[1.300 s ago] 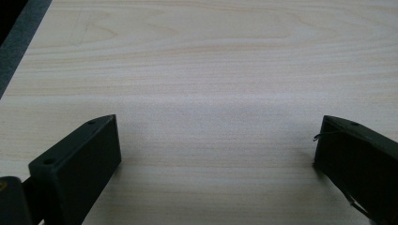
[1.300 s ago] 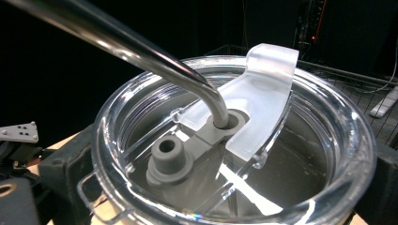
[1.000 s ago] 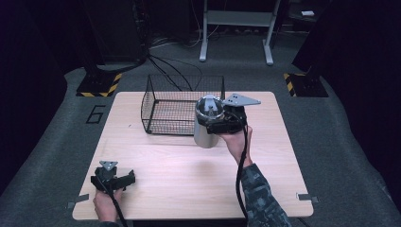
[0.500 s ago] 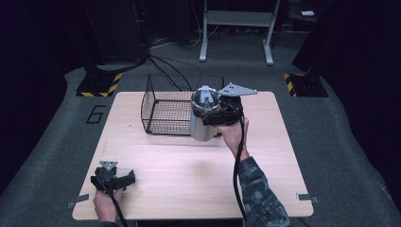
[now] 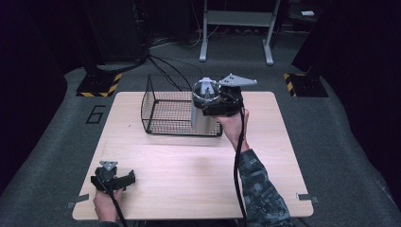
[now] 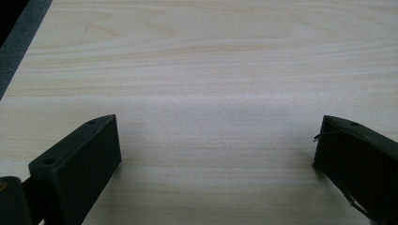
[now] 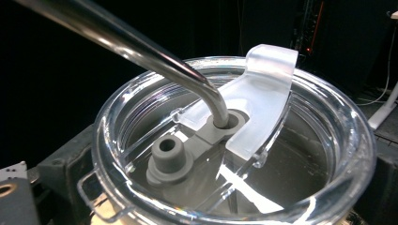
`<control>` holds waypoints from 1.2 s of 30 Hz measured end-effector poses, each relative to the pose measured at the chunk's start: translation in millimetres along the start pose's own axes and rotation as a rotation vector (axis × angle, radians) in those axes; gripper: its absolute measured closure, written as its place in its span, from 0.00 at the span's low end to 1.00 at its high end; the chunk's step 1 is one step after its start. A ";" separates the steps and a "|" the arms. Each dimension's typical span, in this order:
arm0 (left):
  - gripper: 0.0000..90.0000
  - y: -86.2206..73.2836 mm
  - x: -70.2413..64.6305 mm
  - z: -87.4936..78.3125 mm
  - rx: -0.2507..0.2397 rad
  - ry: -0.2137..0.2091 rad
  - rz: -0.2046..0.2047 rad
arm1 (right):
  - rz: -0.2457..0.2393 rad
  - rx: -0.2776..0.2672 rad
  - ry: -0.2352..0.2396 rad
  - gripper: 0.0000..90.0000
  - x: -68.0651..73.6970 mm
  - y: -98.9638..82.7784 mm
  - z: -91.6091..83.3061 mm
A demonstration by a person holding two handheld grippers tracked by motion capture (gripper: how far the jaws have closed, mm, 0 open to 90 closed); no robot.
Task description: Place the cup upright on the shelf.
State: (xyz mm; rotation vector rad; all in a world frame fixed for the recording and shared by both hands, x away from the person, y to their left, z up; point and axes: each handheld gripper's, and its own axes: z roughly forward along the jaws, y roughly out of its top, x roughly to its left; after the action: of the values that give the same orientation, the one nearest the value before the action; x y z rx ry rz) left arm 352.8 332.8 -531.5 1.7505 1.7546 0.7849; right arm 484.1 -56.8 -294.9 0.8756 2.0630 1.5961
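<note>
Light wood table [image 5: 189, 175], rounded corners, standing on grey carpet. Black wire basket [image 5: 165, 106] sits on it at the far edge, left of centre. Steel tumbler [image 5: 203, 118] with clear lid stands at the basket's near right corner; cannot tell whether inside or just outside the wire, nor whether its base touches the wood. Left gripper [image 5: 113, 178] rests on the top near the near left corner, jaws wide apart over bare wood. Metal brackets at both near corners. Middle, right side and near edge are bare wood.
</note>
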 end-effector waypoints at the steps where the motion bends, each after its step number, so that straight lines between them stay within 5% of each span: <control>1: 0.01 -0.2 -0.2 0.4 -0.005 0.002 -0.001 | 0.005 0.002 -0.002 0.04 -0.8 0.6 1.2; 36: 0.01 -0.1 0.5 -0.2 -0.002 0.004 0.015 | 0.019 0.015 -0.067 0.04 -21.9 18.2 44.4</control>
State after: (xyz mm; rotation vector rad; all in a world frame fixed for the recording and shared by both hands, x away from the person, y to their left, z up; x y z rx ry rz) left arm 352.6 333.3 -531.5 1.7642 1.7443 0.7973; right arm 532.9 -37.1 -291.2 0.9443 2.0290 1.5413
